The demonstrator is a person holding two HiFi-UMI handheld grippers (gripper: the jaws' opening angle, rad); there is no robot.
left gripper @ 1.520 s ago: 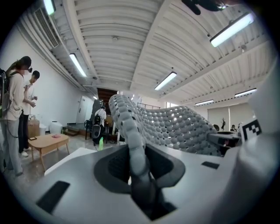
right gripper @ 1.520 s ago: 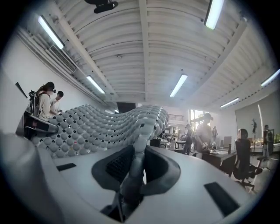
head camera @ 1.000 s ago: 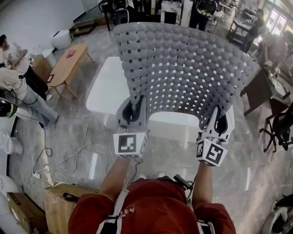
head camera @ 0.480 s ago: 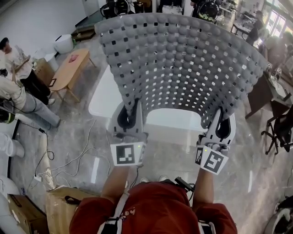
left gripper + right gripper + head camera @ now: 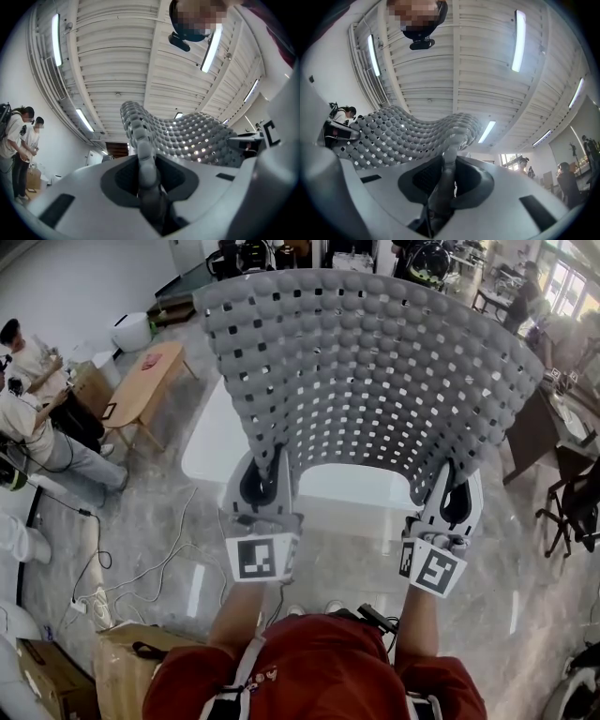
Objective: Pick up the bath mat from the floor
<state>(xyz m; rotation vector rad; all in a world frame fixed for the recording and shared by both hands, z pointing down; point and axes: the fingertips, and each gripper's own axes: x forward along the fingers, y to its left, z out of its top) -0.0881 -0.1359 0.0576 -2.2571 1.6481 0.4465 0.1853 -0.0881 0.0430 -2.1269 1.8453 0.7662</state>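
The bath mat (image 5: 375, 362) is grey and flexible, covered in rounded bumps and pierced by rows of small square holes. It is held up clear of the floor (image 5: 347, 549), spread wide and bowed into an arc, with its far edge raised highest. Its two near corners are pinched by the left gripper (image 5: 272, 465) and the right gripper (image 5: 452, 486).
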